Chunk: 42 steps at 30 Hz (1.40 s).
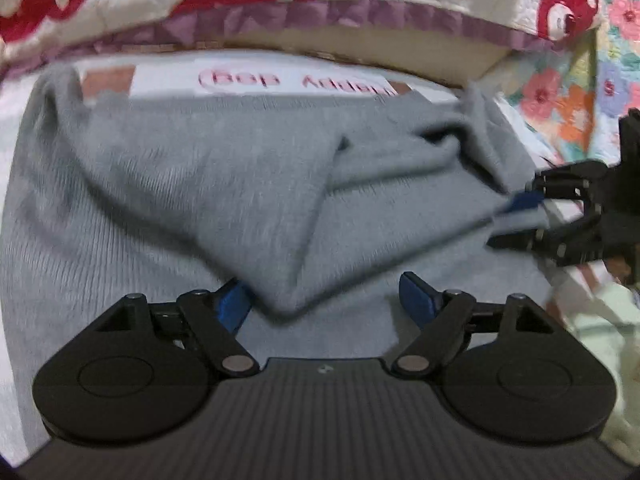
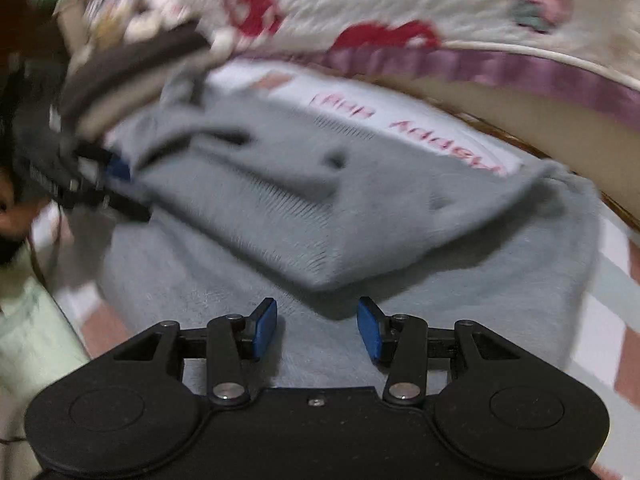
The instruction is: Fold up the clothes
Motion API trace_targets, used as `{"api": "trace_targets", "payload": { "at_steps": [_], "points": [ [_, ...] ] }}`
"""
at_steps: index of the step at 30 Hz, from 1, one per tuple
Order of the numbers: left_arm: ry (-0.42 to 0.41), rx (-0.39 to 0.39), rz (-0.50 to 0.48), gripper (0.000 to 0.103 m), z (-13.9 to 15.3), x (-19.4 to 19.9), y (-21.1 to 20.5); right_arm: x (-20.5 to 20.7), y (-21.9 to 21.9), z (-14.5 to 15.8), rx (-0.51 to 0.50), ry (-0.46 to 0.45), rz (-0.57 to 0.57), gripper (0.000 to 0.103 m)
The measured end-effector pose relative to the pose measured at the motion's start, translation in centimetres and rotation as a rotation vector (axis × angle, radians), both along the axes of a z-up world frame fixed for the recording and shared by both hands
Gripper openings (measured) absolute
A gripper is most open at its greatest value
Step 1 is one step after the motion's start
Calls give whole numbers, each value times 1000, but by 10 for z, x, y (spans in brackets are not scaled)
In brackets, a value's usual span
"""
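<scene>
Grey knit garment [image 1: 180, 184], frame centre: soft, limp, light; grip folded edge; left gripper [image 1: 328, 304] and right gripper [image 2: 317, 330] both spread, empty.

Soft, even indoor light falls on both views, casting a faint shadow under the folded gray garment [image 1: 240, 184]. Motion blur smears the quilt [image 2: 400, 8] and lettering, worst in the right wrist view. Fisheye distortion bows the edges; near claw parts stay sharp.

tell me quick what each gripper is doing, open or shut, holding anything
Left gripper: open, a fold of the grey sweater drooping between its fingers, not gripped.
Right gripper: open, holding nothing, above the sweater.
</scene>
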State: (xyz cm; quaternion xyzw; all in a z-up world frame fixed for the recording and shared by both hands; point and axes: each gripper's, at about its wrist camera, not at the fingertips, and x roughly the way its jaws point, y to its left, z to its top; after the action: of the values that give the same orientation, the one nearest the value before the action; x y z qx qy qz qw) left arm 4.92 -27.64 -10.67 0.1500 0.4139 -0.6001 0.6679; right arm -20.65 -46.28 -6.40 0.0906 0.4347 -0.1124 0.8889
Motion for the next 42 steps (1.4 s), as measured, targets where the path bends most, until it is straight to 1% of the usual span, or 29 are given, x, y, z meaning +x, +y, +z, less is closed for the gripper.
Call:
{"api": "trace_targets", "payload": {
  "at_steps": [1, 2, 4, 10, 11, 13, 15, 17, 22, 24, 25, 30, 31, 32, 33, 34, 36, 37, 38, 39, 40, 41, 42],
  "points": [
    [-8, -4, 23, 74, 3, 6, -1, 5, 2, -5, -25, 4, 6, 49],
    [-17, -8, 45, 74, 6, 12, -3, 9, -4, -3, -36, -21, -13, 49],
    [-33, -17, 91, 74, 11, 25, -6, 17, -20, 3, -47, -93, -71, 49],
    [-83, -42, 226, 76, 28, 62, -14, 17, -75, 15, -34, -175, -276, 49],
    [-92, -46, 249, 77, 31, 68, -16, 17, -85, 17, -31, -187, -311, 49],
    [-108, -55, 294, 84, 36, 81, -18, 17, -103, 21, -26, -213, -380, 50],
    [-125, -63, 340, 85, 42, 93, -21, 16, -122, 25, -21, -238, -449, 54],
    [-125, -65, 375, 85, 38, 103, -19, 9, -128, 19, -7, -239, -469, 57],
    [-113, -66, 454, 85, 19, 124, -8, -13, -140, 3, 31, -234, -498, 58],
    [-108, -67, 486, 85, 12, 132, -4, -22, -145, -4, 47, -232, -510, 60],
    [-105, -67, 502, 85, 9, 136, -2, -26, -147, -7, 54, -231, -516, 63],
    [-93, -68, 581, 86, -10, 157, 8, -48, -159, -23, 93, -225, -545, 65],
    [-89, -58, 563, 80, -12, 158, 6, -50, -159, -23, 88, -236, -550, 59],
    [-85, -40, 516, 66, -14, 156, 1, -51, -159, -20, 78, -252, -553, 35],
    [-81, -22, 469, 29, -16, 153, -4, -51, -159, -18, 68, -268, -557, 24],
    [-114, -16, 448, 15, -14, 149, -6, -52, -158, -16, 58, -283, -561, 20],
    [-244, -24, 453, 15, -1, 136, -5, -54, -158, -11, 38, -315, -568, 18],
    [-284, -34, 464, 15, 4, 131, -4, -55, -157, -9, 28, -331, -571, 17],
    [-282, -42, 489, 15, 4, 131, -2, -56, -157, -7, 18, -346, -575, 17],
    [-263, -43, 520, 16, 1, 133, -2, -56, -157, -9, 3, -323, -583, 17],
    [-244, -44, 551, 17, -2, 135, -1, -55, -158, -13, -14, -286, -592, 18],
    [-233, -33, 566, 18, -6, 137, -2, -50, -159, -18, -32, -230, -595, 21],
    [-238, -22, 571, 26, -7, 135, -3, -44, -160, -24, -49, -167, -596, 23]
  ]
}}
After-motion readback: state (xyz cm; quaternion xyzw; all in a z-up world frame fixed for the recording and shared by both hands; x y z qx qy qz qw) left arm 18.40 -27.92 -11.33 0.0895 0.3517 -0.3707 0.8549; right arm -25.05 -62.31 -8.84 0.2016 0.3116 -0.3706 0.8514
